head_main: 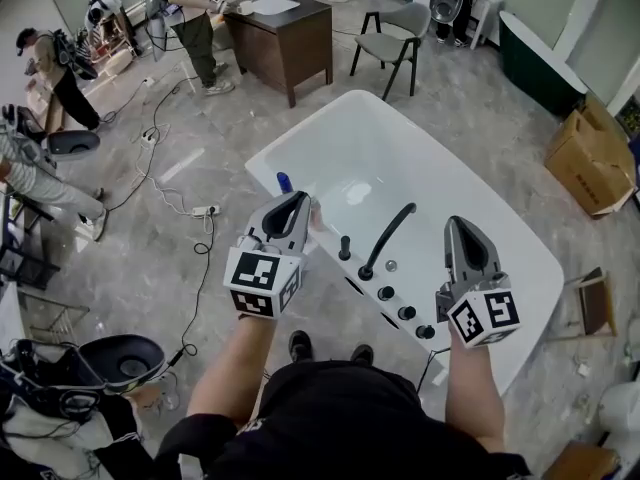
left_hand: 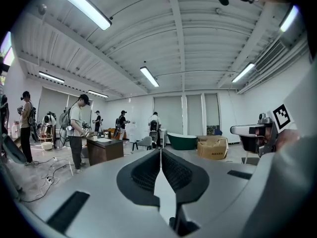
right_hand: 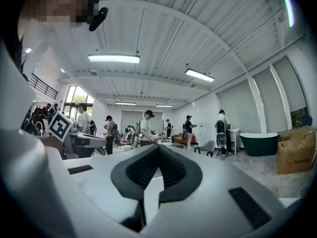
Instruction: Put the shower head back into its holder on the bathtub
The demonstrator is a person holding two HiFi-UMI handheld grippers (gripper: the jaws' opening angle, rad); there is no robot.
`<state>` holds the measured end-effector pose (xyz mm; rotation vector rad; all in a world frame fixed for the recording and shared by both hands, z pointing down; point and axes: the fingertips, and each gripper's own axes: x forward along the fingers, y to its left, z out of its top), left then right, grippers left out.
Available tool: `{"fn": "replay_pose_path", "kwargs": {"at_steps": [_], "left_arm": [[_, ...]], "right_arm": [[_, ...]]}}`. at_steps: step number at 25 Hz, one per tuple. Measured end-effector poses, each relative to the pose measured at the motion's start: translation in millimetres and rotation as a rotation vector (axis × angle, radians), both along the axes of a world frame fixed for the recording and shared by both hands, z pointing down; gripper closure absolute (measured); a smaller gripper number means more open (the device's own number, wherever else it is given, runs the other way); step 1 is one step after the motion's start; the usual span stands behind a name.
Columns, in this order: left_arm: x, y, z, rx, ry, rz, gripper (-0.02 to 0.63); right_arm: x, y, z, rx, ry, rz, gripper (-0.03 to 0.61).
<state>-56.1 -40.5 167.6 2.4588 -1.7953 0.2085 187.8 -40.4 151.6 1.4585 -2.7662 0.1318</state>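
Both the left gripper [head_main: 298,201] and the right gripper [head_main: 456,224] are clenched on nothing above the bathtub [head_main: 262,156] rim. The short black shower head [head_main: 344,248] appears to stand upright beside the curved spout [head_main: 388,236], between them. Verify that it sits fully in its holder before you regrip.

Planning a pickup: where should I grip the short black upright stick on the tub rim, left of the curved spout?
Probably grip the stick near its top, coming down from above on the near side: it stands upright, and the curved spout crowds its right.
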Motion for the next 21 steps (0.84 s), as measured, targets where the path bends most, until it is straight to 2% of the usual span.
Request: {"fn": "replay_pose_path", "kwargs": {"at_steps": [15,21], "left_arm": [[-14.5,5.3,-1.1,-0.009,0.012,-0.004,0.589],[-7.5,5.2,-3.5,-0.018,0.013,0.003,0.589]], "right_arm": [[0.1,1.8,-3.1,-0.002,-0.003,-0.007,0.568],[3.1,2.0,-8.7,0.006,0.007,-0.022,0.568]]}}
